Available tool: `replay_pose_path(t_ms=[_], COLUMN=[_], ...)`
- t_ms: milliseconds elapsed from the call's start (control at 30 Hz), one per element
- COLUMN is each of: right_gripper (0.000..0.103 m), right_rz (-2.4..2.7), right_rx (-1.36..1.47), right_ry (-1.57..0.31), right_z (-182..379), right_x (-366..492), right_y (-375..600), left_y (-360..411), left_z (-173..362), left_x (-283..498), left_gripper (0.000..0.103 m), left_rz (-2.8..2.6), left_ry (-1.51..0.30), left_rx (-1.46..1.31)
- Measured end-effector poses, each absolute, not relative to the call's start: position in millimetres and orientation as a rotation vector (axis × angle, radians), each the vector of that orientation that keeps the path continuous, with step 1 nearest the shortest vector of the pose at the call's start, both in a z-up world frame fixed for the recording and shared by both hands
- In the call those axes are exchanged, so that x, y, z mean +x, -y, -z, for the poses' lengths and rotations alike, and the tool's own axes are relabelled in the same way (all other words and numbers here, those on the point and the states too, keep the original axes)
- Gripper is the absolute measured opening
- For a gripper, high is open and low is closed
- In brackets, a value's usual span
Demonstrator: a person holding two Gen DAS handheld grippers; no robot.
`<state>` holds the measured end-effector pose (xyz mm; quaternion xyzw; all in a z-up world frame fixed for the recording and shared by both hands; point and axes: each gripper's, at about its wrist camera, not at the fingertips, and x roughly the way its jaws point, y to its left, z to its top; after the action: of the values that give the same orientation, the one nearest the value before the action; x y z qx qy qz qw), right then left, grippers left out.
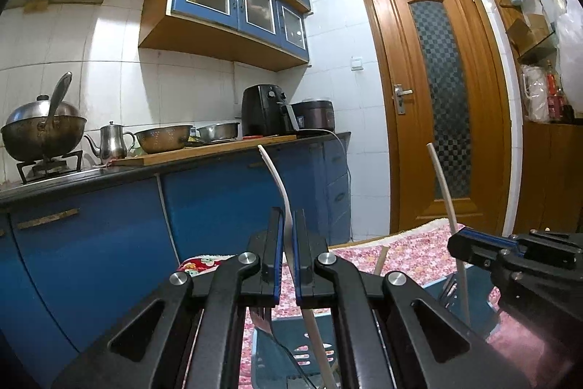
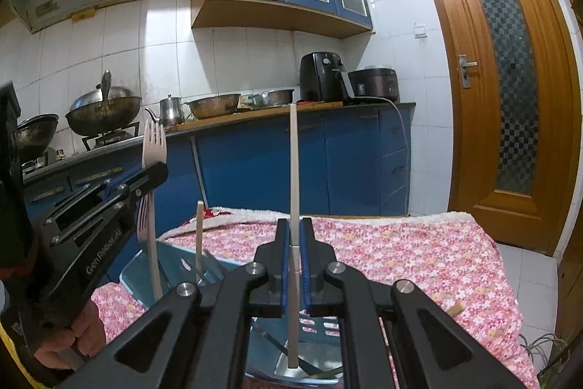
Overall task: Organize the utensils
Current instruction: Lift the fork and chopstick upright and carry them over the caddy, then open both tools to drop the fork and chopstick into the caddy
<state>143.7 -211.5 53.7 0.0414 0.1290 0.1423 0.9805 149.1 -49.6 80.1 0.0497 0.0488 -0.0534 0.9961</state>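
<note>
Left tool (image 1: 288, 254) clamps fork (image 2: 153, 148); right tool (image 2: 295, 254) clamps chopstick (image 2: 293, 170) above blue basket (image 2: 145, 276).

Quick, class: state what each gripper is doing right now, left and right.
Left gripper: shut on a white fork, tines up.
Right gripper: shut on a white chopstick, held upright.

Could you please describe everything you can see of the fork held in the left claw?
The fork looks like pale wood or plastic, with four tines pointing up and a slim handle running down into the blue basket. It stands almost upright, slightly curved, clamped at mid-handle between the pads of the shut left claw. Its lower end is hidden.
</note>
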Motion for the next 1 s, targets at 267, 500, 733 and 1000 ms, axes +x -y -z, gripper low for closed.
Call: replay_pose_path(t_ms=[267, 500, 733, 1000], right_gripper=[0.009, 0.023, 0.027, 0.027], right_rz=[-0.297, -0.306, -0.304, -0.294], right_rx=[0.084, 0.086, 0.074, 0.056], right_ry=[-0.270, -0.270, -0.261, -0.277], right_z=[-52, -57, -66, -78], right_x=[142, 138, 125, 102], right_y=[209, 207, 203, 198], left_y=[48, 47, 41, 24], left_z=[-81, -87, -95, -105], left_x=[148, 138, 124, 106], left_gripper=[0.013, 0.020, 0.020, 0.020], left_rz=[0.143, 0.162, 0.189, 0.217], left_ry=[-0.135, -0.145, -0.179, -0.233], left_rx=[0.084, 0.080, 0.058, 0.006])
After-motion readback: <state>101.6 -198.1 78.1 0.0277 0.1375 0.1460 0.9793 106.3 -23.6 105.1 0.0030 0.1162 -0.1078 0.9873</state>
